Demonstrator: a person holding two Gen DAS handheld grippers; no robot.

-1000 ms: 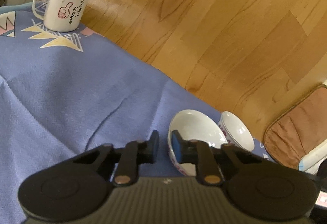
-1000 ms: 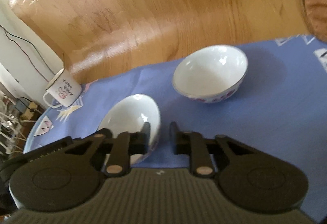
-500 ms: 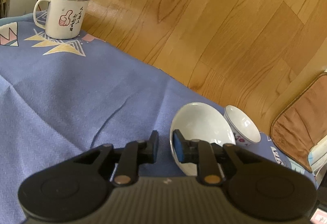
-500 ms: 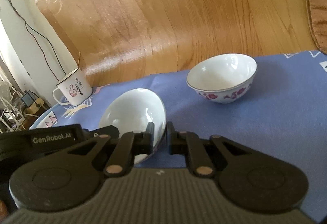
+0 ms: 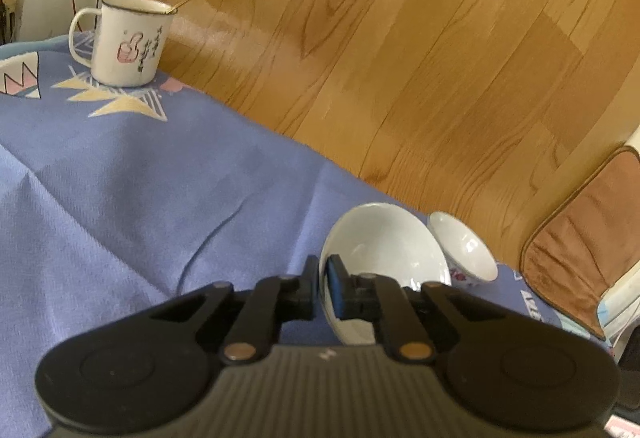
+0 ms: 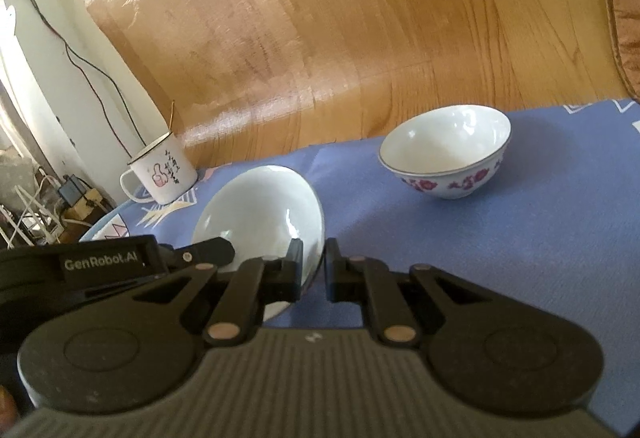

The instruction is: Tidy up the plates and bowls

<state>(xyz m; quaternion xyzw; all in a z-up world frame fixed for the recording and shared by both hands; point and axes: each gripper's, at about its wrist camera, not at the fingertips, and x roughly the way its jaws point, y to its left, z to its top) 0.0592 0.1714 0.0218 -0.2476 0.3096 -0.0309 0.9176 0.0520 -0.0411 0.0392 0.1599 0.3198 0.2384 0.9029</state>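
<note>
Surface (image 5: 132, 198): covered by a matte lavender-blue woven cloth with shallow creases and pale triangle prints near the far edge; glossy wood-plank floor (image 5: 400, 58) beyond.

Plain white glazed ceramic bowl (image 5: 384, 246): round, thin rim, smooth and reflective, tilted on edge near the middle of the surface, cavity facing the floor.

Left gripper (image 5: 322, 284): black fingers nearly together, pinching the tilted bowl's rim, blue pad inside the cavity; the jaws have just been closing with the rim between them.

Right gripper (image 6: 314, 270): narrow gap, pinching the opposite rim.

White porcelain bowl with purple floral band (image 6: 448, 158): upright, well apart to the right.

White enamel mug with dark rim (image 6: 162, 172): at the far edge, thin metal handle protruding.
</note>
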